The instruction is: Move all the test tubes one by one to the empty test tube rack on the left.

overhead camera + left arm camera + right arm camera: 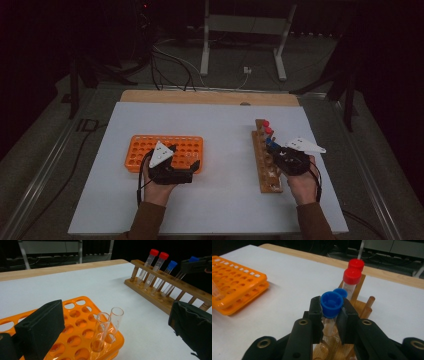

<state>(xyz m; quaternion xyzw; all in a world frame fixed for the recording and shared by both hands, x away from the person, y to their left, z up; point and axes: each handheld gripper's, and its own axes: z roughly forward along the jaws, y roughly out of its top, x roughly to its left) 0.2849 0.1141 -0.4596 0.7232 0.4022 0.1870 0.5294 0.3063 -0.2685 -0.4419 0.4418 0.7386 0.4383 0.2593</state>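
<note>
A wooden rack (263, 172) lies at the right and holds two red-capped tubes (352, 276) and two blue-capped tubes. My right gripper (331, 312) is shut on the nearer blue-capped tube (331, 304) just under its cap, and the tube's lower end still reaches into the rack. At the left, an orange rack (145, 150) holds two clear uncapped tubes (103, 327) at its near right corner. My left gripper (184, 156) hovers over that corner, jaws wide open on either side of the clear tubes, touching neither.
A white sheet (220, 130) covers the table, with a wooden edge (210, 97) at the back. Most holes of the orange rack are unfilled. Metal stand legs (205, 55) and cables lie on the dark floor beyond.
</note>
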